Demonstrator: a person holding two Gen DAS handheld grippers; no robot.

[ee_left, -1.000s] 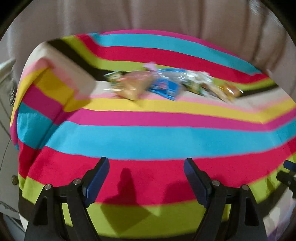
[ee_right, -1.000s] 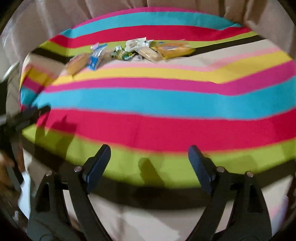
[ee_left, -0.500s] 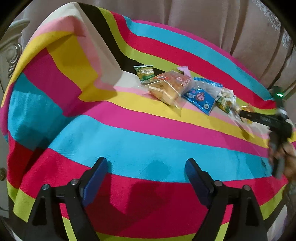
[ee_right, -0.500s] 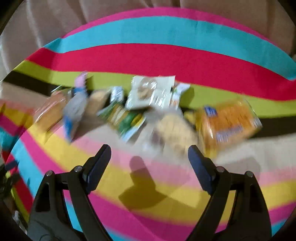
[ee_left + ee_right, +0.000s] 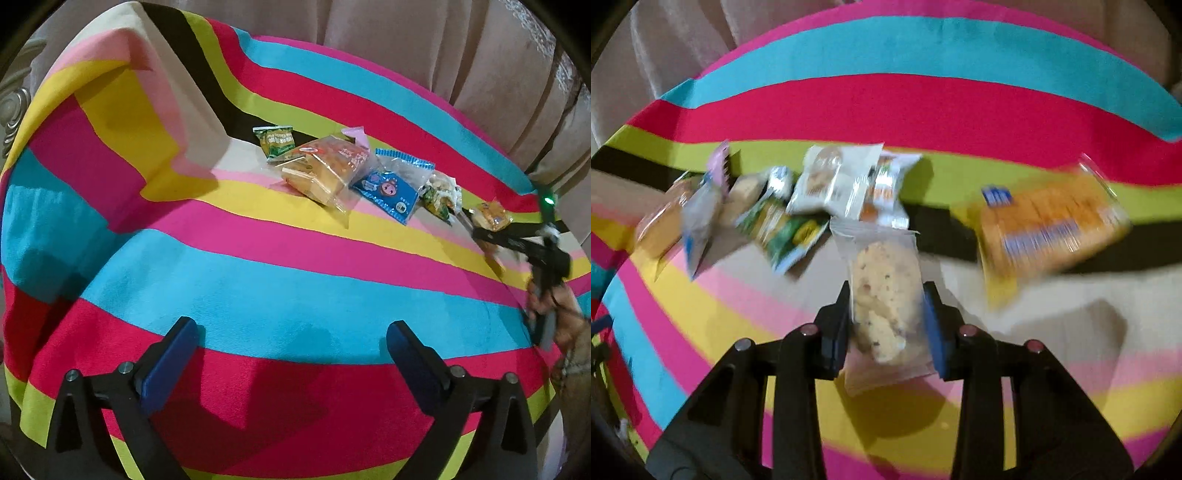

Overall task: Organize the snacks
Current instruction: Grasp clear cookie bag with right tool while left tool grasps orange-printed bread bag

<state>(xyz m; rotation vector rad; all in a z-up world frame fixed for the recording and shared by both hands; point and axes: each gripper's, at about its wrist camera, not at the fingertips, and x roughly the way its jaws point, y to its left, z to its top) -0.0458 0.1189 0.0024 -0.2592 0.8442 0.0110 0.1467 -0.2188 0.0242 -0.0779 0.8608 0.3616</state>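
Observation:
Several snack packets lie in a row on the striped cloth (image 5: 258,280). The left wrist view shows a green packet (image 5: 276,142), a bread pack (image 5: 325,170) and a blue packet (image 5: 393,184). My left gripper (image 5: 291,339) is open and empty, well short of them. My right gripper (image 5: 886,306) is shut on a clear-wrapped pale cookie packet (image 5: 886,295). Beyond it lie a white packet (image 5: 831,179), a green packet (image 5: 786,232) and an orange cracker pack (image 5: 1052,225). The right gripper also shows in the left wrist view (image 5: 484,229).
A folded hump of the cloth (image 5: 110,122) rises at the left. Beige curtains (image 5: 424,40) hang behind the surface. The cloth's near stripes lie between my left gripper and the snacks.
My right gripper moved forward into the snack row and shut on the cookie packet. My left gripper stayed open and nearly still over the last half second.

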